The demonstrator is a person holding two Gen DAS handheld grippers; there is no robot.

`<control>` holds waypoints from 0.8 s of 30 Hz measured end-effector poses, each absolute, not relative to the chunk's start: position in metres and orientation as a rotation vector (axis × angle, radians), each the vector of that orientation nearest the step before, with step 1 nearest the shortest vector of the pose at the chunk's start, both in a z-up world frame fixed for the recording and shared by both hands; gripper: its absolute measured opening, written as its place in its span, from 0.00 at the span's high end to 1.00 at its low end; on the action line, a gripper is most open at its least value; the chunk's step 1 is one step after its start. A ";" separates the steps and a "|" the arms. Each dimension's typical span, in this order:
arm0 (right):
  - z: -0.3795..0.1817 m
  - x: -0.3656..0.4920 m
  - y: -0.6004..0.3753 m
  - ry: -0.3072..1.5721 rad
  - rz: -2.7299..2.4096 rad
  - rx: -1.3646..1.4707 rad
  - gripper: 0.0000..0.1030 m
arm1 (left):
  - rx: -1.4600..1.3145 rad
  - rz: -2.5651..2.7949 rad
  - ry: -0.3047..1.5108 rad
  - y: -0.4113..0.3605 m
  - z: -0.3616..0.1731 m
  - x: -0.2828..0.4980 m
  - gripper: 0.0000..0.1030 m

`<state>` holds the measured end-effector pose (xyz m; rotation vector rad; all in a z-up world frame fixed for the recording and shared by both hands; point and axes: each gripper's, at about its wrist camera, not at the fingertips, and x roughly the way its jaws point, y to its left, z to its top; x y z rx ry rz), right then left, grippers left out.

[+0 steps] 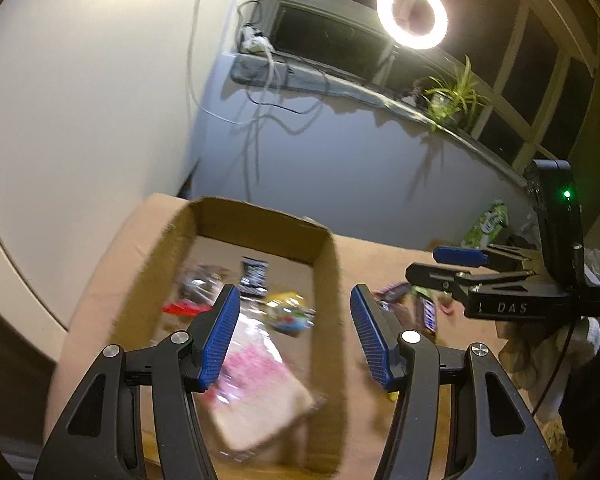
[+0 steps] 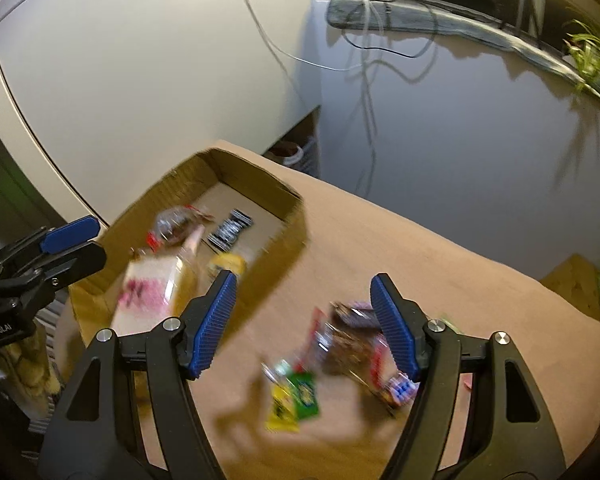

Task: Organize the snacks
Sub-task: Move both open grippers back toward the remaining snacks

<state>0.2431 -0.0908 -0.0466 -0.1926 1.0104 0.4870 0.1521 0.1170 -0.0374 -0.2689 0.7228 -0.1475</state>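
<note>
An open cardboard box sits on a tan-covered table. Inside lie a clear bag with pink print, a black-and-white packet, a yellow round snack and a red-trimmed clear pack. My left gripper is open and empty above the box's near end. My right gripper is open and empty above loose snacks on the table: a dark red-edged bag and a green-and-yellow packet. The right gripper also shows in the left wrist view.
A green snack bag stands at the far right of the table. The table meets a grey wall with hanging cables. A ring light and a plant stand on the windowsill. The left gripper appears at the left edge.
</note>
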 end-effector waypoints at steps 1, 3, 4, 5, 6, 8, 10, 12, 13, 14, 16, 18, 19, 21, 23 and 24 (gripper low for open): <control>-0.046 0.241 -0.097 1.011 0.480 -0.191 0.30 | -0.266 -0.156 0.725 0.111 -0.038 0.150 0.45; -0.044 0.237 -0.115 1.013 0.461 -0.184 0.30 | -0.258 -0.175 0.732 0.097 -0.039 0.147 0.45; -0.044 0.235 -0.121 1.014 0.456 -0.182 0.30 | -0.256 -0.182 0.734 0.092 -0.040 0.146 0.45; -0.044 0.233 -0.129 1.015 0.449 -0.180 0.30 | -0.252 -0.193 0.740 0.085 -0.041 0.145 0.45; -0.045 0.231 -0.137 1.018 0.439 -0.178 0.30 | -0.247 -0.201 0.746 0.078 -0.042 0.143 0.45; -0.047 0.229 -0.150 1.026 0.425 -0.173 0.30 | -0.238 -0.217 0.756 0.067 -0.045 0.141 0.45; -0.052 0.227 -0.164 1.040 0.412 -0.169 0.30 | -0.229 -0.235 0.768 0.055 -0.048 0.139 0.45; -0.057 0.226 -0.175 1.056 0.401 -0.156 0.30 | -0.217 -0.252 0.783 0.042 -0.052 0.137 0.45; -0.059 0.225 -0.180 1.064 0.397 -0.147 0.30 | -0.211 -0.259 0.789 0.036 -0.054 0.136 0.46; -0.064 0.226 -0.185 1.077 0.391 -0.133 0.30 | -0.203 -0.271 0.798 0.029 -0.057 0.136 0.50; -0.071 0.225 -0.192 1.098 0.382 -0.112 0.30 | -0.196 -0.286 0.815 0.019 -0.063 0.136 0.54; -0.080 0.224 -0.198 1.119 0.386 -0.083 0.30 | -0.187 -0.301 0.832 0.009 -0.068 0.136 0.57; -0.083 0.225 -0.198 1.127 0.386 -0.073 0.30 | -0.184 -0.306 0.841 0.006 -0.070 0.137 0.58; -0.092 0.227 -0.201 1.152 0.380 -0.045 0.30 | -0.175 -0.314 0.866 -0.002 -0.078 0.141 0.59; -0.100 0.231 -0.202 1.168 0.371 -0.025 0.31 | -0.168 -0.313 0.885 -0.009 -0.085 0.145 0.61; -0.104 0.235 -0.203 1.176 0.361 -0.013 0.32 | -0.168 -0.313 0.893 -0.011 -0.088 0.147 0.61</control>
